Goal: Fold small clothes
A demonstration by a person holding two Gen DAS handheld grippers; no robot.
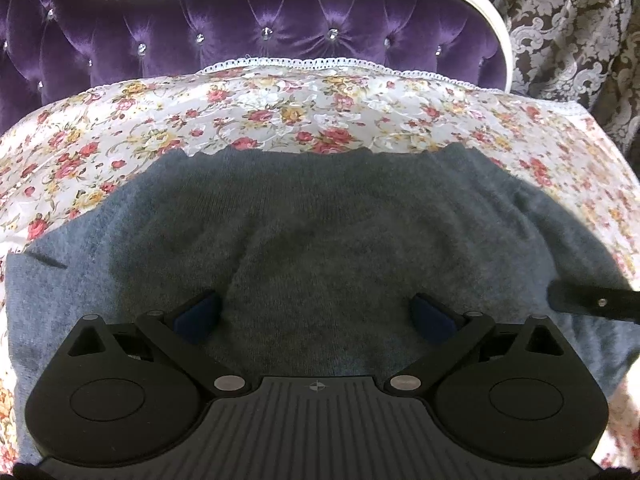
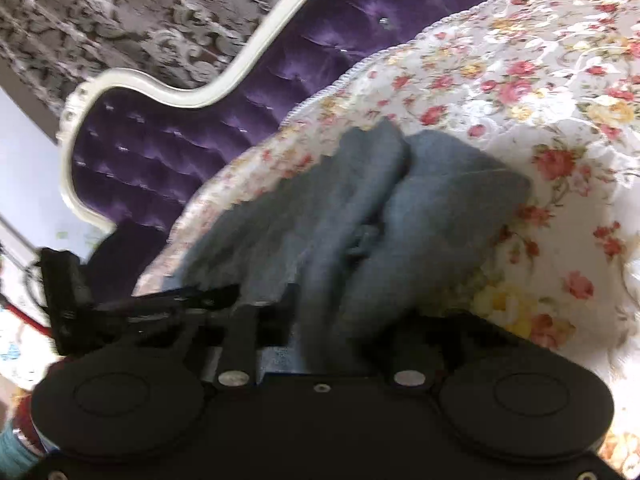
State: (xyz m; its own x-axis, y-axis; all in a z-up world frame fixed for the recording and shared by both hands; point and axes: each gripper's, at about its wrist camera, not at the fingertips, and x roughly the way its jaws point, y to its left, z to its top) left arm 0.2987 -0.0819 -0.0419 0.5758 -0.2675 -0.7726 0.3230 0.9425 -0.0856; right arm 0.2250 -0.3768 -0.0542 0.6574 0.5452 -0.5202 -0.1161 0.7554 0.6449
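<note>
A grey knit garment (image 1: 320,240) lies spread on a floral bedspread (image 1: 280,112), filling the middle of the left wrist view from 9 o'clock to 3 o'clock, its scalloped far edge toward 12 o'clock. The left gripper (image 1: 316,314) hangs over it with jaws wide apart and nothing between them; whether its blue pads (image 1: 198,312) touch the knit cannot be told. At 3 o'clock in that view a black finger of the right gripper (image 1: 596,302) reaches onto the garment's edge.

In the blurred right wrist view the right gripper (image 2: 320,320) has its jaws drawn in on a gathered fold of the garment, which bunches up from between them toward 12 o'clock. The left gripper shows there at 9 o'clock.

The bedspread, trimmed with white lace, covers a bed with a tufted purple headboard (image 1: 240,40) in a white frame. Beyond it hangs a brown and silver damask curtain (image 1: 568,32). No containers show.
</note>
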